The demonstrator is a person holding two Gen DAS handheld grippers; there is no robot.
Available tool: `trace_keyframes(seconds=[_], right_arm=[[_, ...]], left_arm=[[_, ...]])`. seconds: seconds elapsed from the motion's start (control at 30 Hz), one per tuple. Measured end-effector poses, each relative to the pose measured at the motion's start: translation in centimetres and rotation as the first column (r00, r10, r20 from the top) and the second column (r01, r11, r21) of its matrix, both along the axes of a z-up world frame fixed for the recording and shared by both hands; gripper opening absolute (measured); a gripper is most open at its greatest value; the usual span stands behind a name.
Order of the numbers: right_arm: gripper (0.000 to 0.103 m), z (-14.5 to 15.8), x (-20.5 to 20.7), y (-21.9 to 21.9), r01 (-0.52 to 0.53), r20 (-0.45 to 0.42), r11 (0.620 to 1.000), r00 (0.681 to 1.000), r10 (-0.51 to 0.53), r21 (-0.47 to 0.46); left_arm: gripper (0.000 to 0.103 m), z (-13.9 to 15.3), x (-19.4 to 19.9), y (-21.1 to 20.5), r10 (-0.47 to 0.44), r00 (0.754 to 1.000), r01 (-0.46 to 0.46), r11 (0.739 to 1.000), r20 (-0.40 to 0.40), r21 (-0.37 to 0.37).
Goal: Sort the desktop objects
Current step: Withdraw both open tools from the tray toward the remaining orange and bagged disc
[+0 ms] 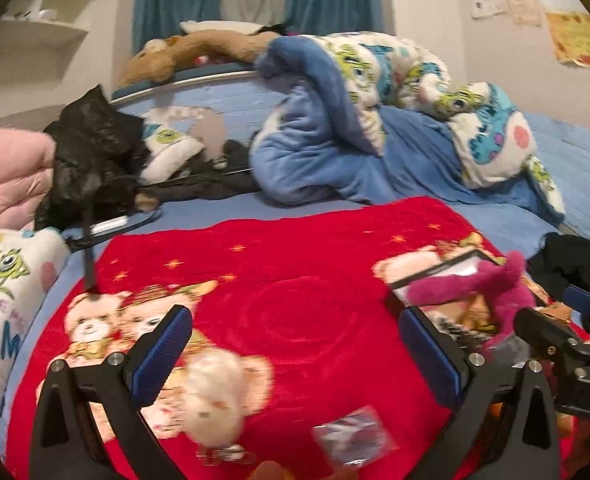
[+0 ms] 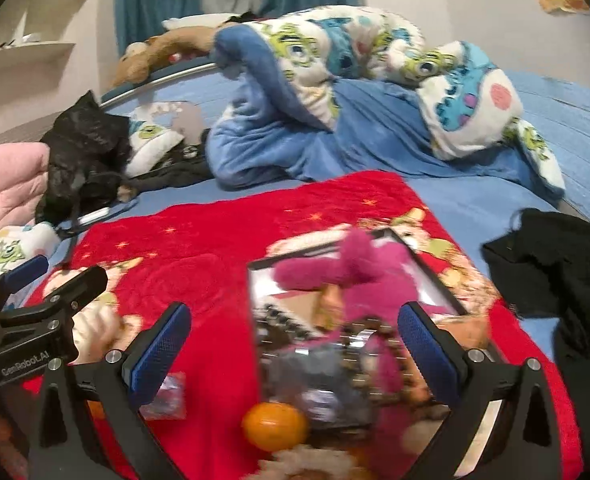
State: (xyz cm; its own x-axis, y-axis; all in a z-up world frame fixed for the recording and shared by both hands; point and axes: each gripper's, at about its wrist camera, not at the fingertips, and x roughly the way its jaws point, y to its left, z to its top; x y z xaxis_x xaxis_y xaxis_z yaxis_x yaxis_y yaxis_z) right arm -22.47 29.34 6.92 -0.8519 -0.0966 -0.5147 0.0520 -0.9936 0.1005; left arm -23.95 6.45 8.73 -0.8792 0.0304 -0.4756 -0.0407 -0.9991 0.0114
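My left gripper [image 1: 295, 356] hangs open over a red teddy-print blanket [image 1: 307, 256], nothing between its blue pads. Just below it lie a cream plush toy [image 1: 215, 396] and a small clear packet [image 1: 355, 440]. A pink plush [image 1: 491, 288] lies in a black-framed tray [image 1: 443, 266] to the right. My right gripper [image 2: 295, 350] is open above that tray [image 2: 435, 280], which holds the pink plush [image 2: 359, 272], a blurred pile of small items and an orange [image 2: 275, 426]. The clear packet [image 2: 167, 396] lies left of the tray.
The blanket lies on a blue bed. Behind it are a crumpled blue cartoon quilt [image 1: 375, 120], a black bag [image 1: 91, 152] and a brown plush [image 1: 199, 52]. A black cloth [image 2: 547, 264] lies right of the tray. A pink quilt [image 1: 11, 176] is at the left.
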Motion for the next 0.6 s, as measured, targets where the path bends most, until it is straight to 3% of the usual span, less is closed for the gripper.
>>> trace_keyframes(seconds=[0.27,0.6], right_arm=[[0.103,0.3,-0.8,-6.7,-0.112,0.002,0.994,0.994,0.112,-0.001],[0.103,-1.6,-2.4,-11.3,-0.180,0.074,0.983,0.981,0.181,-0.022]], left_arm=[[0.103,-0.8,-0.2,-7.8,0.096,0.994,-0.097,0.995,0.046,0.020],[0.103,-3.7,-0.5,-9.2,0.099,0.990,-0.092,0.993,0.100,-0.072]])
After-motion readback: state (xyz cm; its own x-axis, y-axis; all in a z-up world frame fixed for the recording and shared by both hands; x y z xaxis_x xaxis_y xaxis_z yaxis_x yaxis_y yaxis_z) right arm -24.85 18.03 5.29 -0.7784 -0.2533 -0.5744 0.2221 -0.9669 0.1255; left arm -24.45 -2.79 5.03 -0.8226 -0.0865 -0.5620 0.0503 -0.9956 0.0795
